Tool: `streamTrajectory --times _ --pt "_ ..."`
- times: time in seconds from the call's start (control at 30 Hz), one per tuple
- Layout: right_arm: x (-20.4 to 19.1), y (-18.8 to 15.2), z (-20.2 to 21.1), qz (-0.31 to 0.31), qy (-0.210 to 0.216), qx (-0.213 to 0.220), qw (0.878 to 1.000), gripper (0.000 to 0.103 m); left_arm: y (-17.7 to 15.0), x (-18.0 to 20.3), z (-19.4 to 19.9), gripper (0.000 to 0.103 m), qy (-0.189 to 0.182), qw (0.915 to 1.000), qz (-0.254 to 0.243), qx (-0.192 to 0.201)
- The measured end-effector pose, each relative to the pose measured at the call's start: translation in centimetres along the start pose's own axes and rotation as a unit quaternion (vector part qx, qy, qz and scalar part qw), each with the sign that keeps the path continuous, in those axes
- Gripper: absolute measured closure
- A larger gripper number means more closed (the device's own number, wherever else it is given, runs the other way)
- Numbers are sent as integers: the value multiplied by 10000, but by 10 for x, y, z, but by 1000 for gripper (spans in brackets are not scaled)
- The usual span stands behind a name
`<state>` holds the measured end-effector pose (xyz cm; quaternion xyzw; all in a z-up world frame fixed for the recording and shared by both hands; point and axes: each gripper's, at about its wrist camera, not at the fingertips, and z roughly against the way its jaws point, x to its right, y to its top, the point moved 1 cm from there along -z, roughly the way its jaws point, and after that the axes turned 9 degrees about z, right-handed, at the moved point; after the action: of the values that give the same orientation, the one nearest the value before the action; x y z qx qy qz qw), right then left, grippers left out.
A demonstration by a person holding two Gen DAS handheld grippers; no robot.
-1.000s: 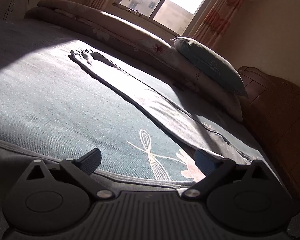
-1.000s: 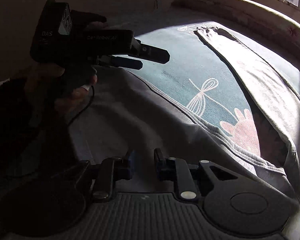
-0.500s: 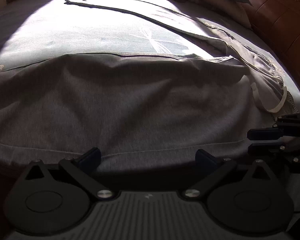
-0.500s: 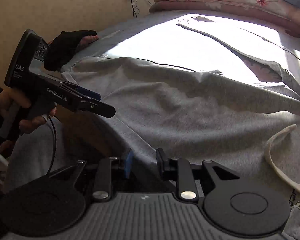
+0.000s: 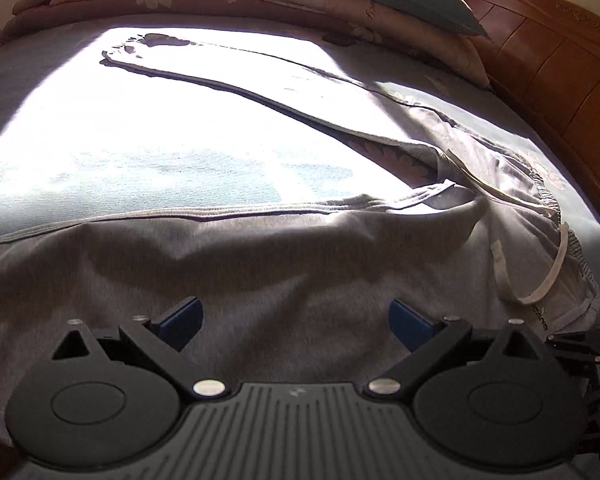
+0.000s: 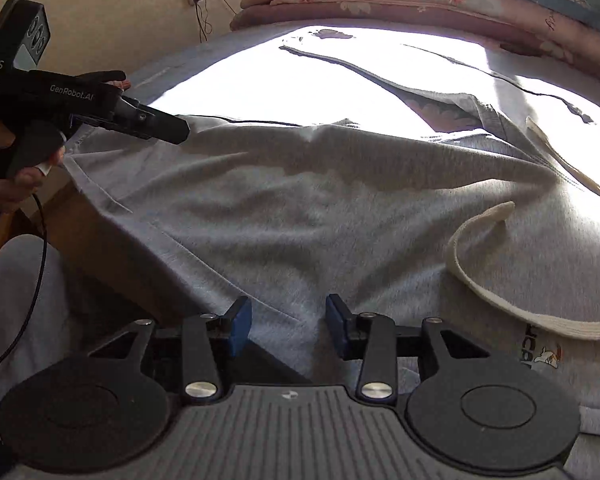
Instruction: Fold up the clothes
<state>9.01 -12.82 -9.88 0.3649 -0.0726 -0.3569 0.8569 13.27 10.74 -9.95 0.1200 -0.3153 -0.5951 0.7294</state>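
Left wrist view: the grey trousers (image 5: 284, 264) lie spread across the near edge of the bed (image 5: 100, 168), one leg over the near side, the other reaching toward the far edge, white drawstring (image 5: 548, 276) loose at the waist toward the headboard end. Judged early: no tidy fold is made, both legs remain to be stacked. The left gripper (image 5: 296, 320) stands released above the cloth. The right gripper (image 6: 288, 324) has just been opening; cloth lies under its fingers, not pinched. A second ago the left view showed mostly bare bed.
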Motion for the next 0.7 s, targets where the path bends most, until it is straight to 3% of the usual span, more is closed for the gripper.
streamTrajectory --times 0.1,0.23,0.3,0.37,0.47,0.63,0.7 --pt "10 -1 11 -342 135 28 9993 57 -20 0 -18 4 167 9997 -33 -184" --pt "34 -1 36 -542 -434 387 9968 55 -53 10 -4 4 472 9962 -730 -11" --pt "55 -8 42 -899 -797 427 9918 53 -62 13 1 4 608 9933 -977 -91" --pt "76 -20 43 -1362 -1018 223 9852 51 -59 14 5 4 631 9937 -902 -217" --pt "81 -39 50 -1587 -854 345 9830 52 -47 20 8 5 358 9967 -702 -198" --pt "77 -47 58 -1578 -908 432 9823 52 -7 58 4 5 -140 9944 -923 488" --pt "77 -45 59 -1585 -967 434 9817 51 17 79 -5 19 -345 9917 -1065 635"
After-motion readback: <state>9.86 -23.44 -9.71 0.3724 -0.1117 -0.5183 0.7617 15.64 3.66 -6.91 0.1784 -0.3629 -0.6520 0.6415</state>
